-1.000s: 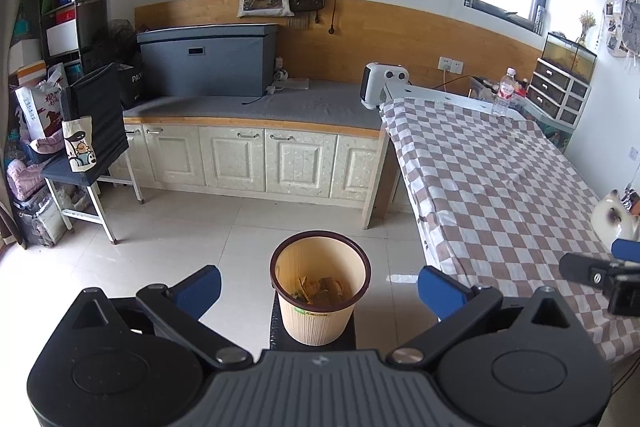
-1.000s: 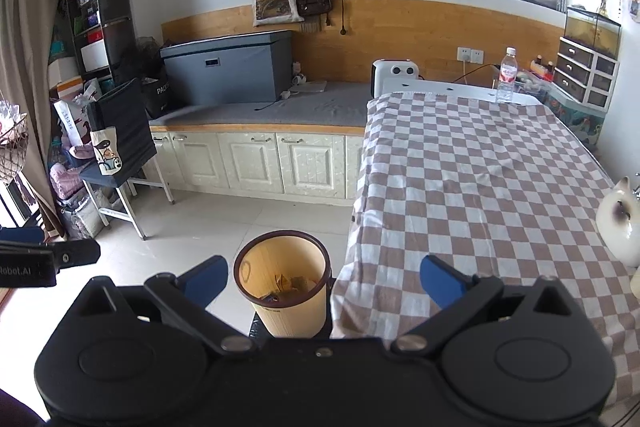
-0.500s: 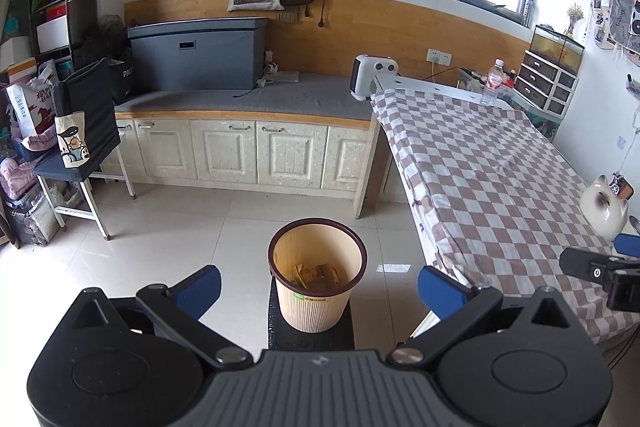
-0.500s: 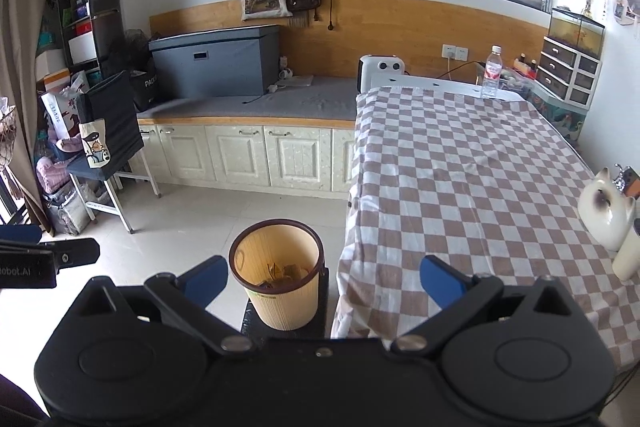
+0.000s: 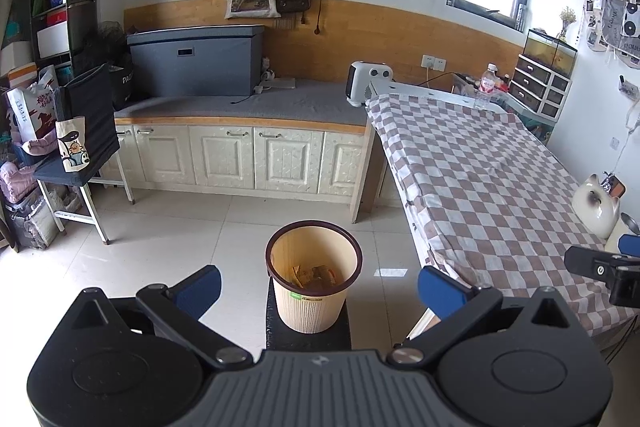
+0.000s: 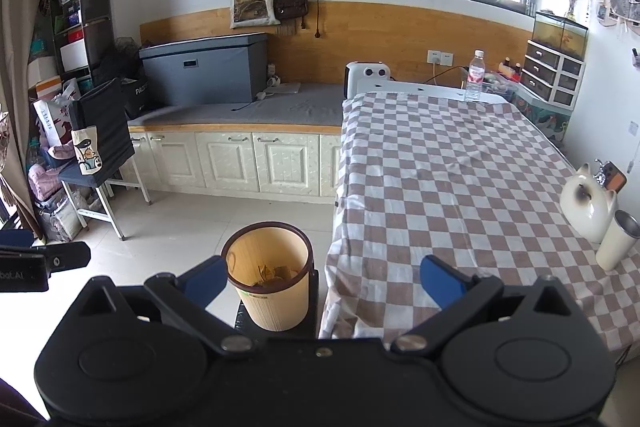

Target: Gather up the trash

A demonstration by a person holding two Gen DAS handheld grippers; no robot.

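Pale floor tiles [image 5: 168, 239], cream cabinets [image 5: 240, 159] under a grey-topped counter [image 5: 280, 103] on the far wall, and a table under a brown-and-white checked cloth [image 6: 448, 179] along the right side. Item one: waste bin [image 5: 314, 291], beige ribbed wall, dark brown rim, upright on a black stand [image 5: 308, 331] on the floor just beside the table's near left corner; it holds crumpled brownish scraps of trash [image 5: 314, 275] at the bottom, and a small green label on its wall is too small to read. Item two: white tumbler [image 6: 614, 243], near the table's right edge, just beside a white cat-shaped ornament [image 6: 588, 203]; its contents cannot be seen. Item three: clear water bottle [image 6: 475, 75], upright at the table's far edge, label unreadable. Item four: grey storage box [image 5: 196, 63] on the counter, lid shut. Left gripper [image 5: 318, 285]: held level above the floor, blue-tipped fingers wide apart, empty, the bin framed between them. Right gripper [image 6: 322, 277]: level over the table's near left corner, fingers wide apart, empty. Writing: "PAC" partly legible on a dark bag [image 6: 136, 91] at the counter's left end.
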